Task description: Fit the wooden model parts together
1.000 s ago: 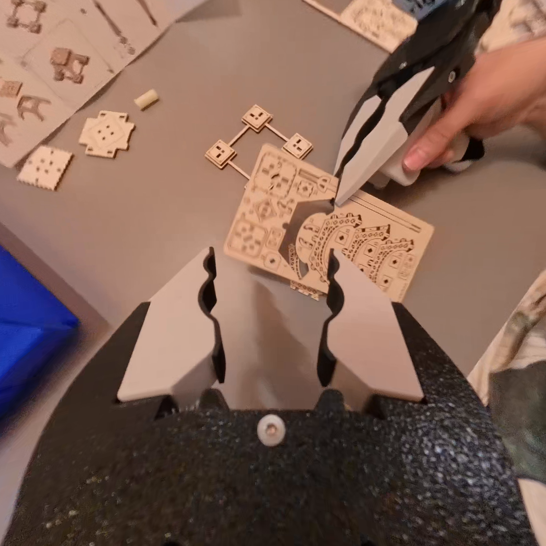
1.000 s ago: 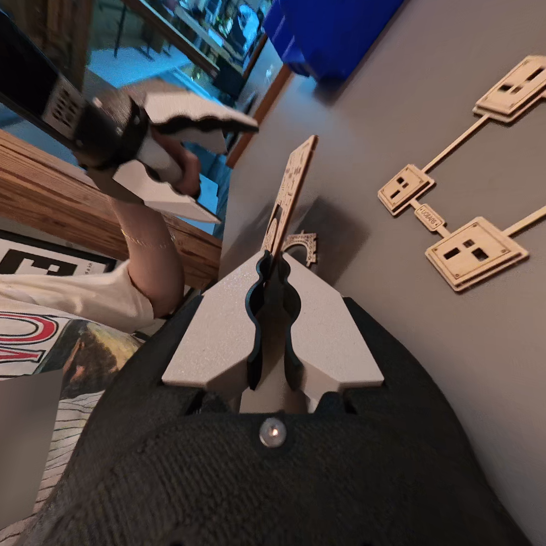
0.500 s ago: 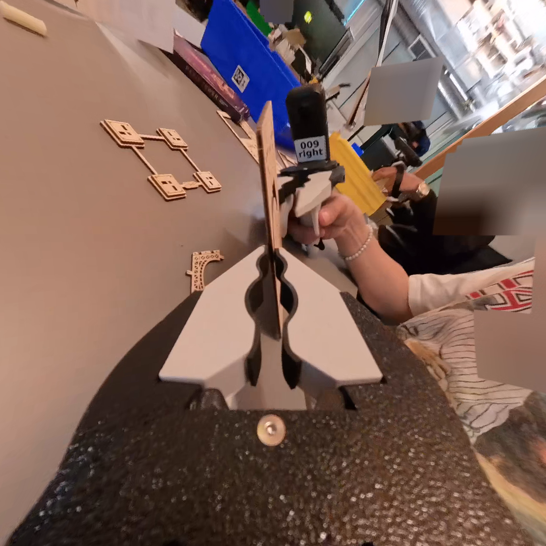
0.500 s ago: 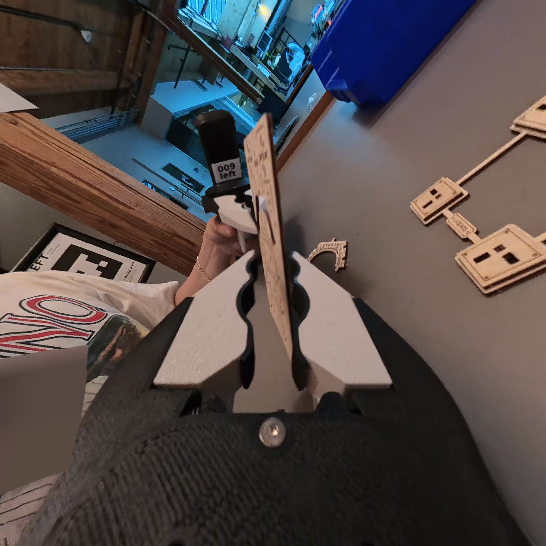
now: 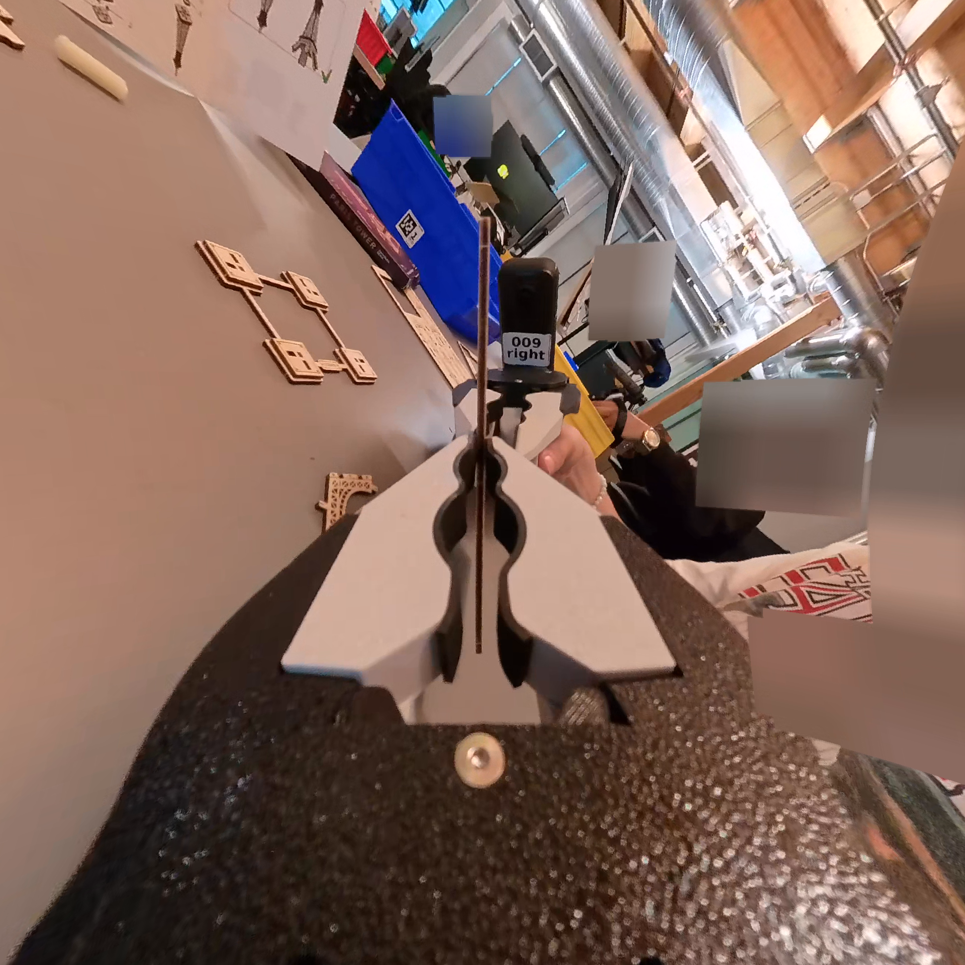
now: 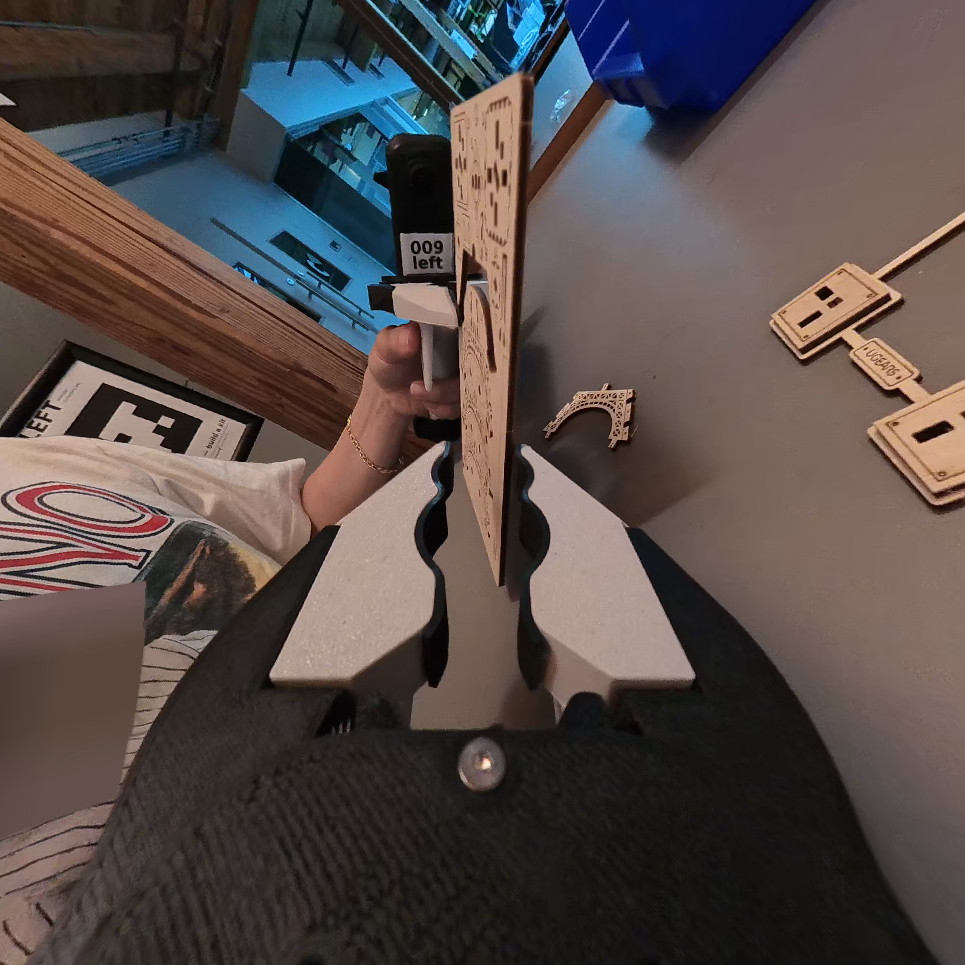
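Left wrist view shows the left claw (image 5: 481, 454) clamped on the wooden parts sheet (image 5: 484, 334), seen edge-on and standing upright off the table (image 5: 130, 365). Right wrist view has the right claw (image 6: 483, 465) with its fingers apart; the sheet (image 6: 493, 292) runs between them, close against the right-hand finger (image 6: 574, 564) (whether it actually touches is hard to tell).

The step in hand looks like passing or steadying the sheet so a piece can be pressed out. To do it well, the left claw should keep its firm grip low on the sheet while the right closes squarely on flat wood, not on the fretted cut-outs, which would likely snap. One loose arch piece (image 6: 595, 415) lies on the table just beside, with the square frame of four pads (image 5: 287, 313) farther off.
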A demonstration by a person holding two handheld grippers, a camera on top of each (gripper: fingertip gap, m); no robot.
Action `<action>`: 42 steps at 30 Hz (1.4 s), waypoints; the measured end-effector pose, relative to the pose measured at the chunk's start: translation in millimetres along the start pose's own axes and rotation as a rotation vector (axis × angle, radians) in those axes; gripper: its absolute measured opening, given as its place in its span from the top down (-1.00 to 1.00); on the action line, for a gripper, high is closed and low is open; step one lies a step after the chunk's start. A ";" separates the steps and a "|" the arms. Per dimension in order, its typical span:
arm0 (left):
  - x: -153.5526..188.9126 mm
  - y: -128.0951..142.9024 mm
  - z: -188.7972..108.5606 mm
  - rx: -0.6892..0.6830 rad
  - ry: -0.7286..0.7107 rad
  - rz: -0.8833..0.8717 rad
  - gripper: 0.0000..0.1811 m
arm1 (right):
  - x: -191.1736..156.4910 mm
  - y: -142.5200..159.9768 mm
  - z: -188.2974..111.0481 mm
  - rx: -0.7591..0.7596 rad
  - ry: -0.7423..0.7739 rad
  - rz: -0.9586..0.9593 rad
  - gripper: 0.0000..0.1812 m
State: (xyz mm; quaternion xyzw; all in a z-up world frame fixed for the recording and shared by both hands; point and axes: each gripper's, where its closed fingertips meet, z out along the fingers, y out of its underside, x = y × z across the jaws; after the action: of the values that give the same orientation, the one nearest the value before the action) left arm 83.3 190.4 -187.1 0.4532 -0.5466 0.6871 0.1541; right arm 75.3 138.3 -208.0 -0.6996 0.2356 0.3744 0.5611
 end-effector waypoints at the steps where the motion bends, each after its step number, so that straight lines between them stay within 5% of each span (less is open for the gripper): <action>1: 0.0 -1.8 0.2 0.015 0.001 -0.010 1.00 | -0.8 -0.6 -0.5 0.006 -0.004 -0.002 0.78; 8: 6.4 -7.6 7.8 0.063 0.031 -0.040 1.00 | 1.5 -12.1 -10.6 0.116 0.041 -0.013 0.61; 14: 15.1 -7.2 30.1 0.043 0.065 -0.034 1.00 | -9.6 0.3 -18.6 0.101 0.016 -0.022 0.83; 24: 25.5 6.8 81.4 -0.109 0.122 0.007 1.00 | -12.8 -6.0 -73.3 0.274 0.085 -0.060 0.98; 28: 2.9 13.6 99.4 -0.204 -0.066 0.154 0.80 | -1.5 -7.3 -97.7 0.333 0.169 -0.025 1.00; 32: -2.3 4.7 107.7 -0.221 -0.316 0.503 0.65 | 22.5 -3.5 -119.5 0.357 0.331 0.050 0.99; 37: 2.1 41.1 136.0 -0.490 -0.434 0.767 0.38 | 26.4 -1.7 -119.9 0.353 0.346 0.074 0.98; 42: -5.1 47.4 155.3 -0.570 -0.510 0.827 0.36 | 26.3 -1.8 -120.4 0.356 0.347 0.073 0.99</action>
State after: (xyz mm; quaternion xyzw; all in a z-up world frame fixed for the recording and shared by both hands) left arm 123.1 36.7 -221.4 0.2934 -0.8626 0.3843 -0.1487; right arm 123.9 25.4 -216.8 -0.6344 0.4158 0.2214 0.6128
